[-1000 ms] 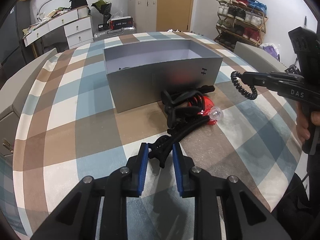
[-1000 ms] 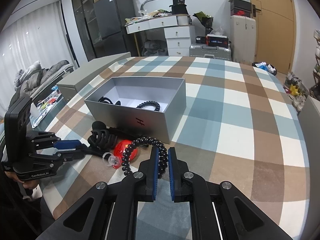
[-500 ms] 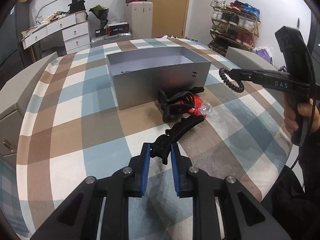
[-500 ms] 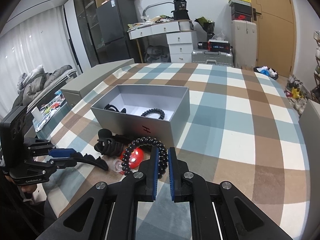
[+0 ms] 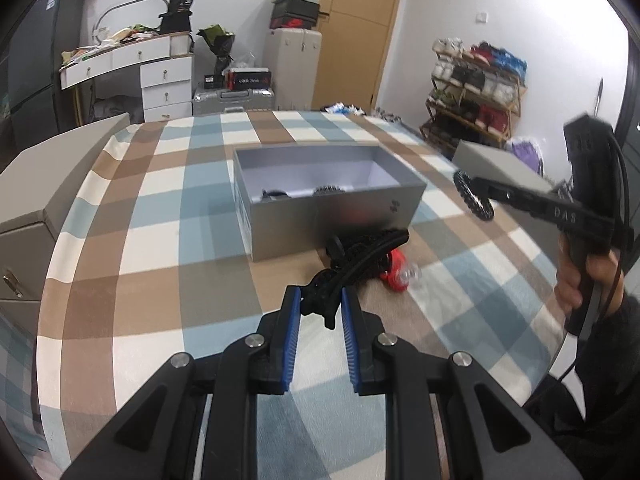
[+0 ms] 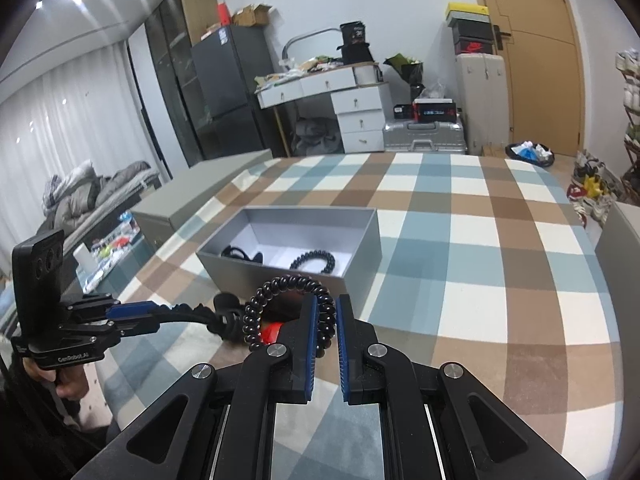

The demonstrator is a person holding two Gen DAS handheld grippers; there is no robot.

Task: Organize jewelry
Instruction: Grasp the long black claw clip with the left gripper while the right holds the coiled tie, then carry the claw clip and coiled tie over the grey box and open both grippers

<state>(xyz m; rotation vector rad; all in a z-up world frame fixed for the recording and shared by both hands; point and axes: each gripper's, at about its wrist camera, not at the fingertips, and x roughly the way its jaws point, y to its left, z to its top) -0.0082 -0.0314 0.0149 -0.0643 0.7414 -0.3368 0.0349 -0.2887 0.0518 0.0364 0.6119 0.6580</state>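
My left gripper is shut on one end of a long black hair clip, which hangs above the checked cloth and points toward the open grey box. In the right wrist view the left gripper holds that clip at the left. My right gripper is shut on a black spiral hair tie, just in front of the box. The tie hangs right of the box in the left wrist view. Inside the box lie a black bead bracelet and another black piece.
A red ornament and a black claw clip lie on the cloth before the box. Grey cases flank the round table at the left and right. A person's hand grips the right handle.
The left gripper has closed on the long black clip and lifted it off the cloth toward the box. The right gripper still holds the spiral tie and has tilted slightly upward.
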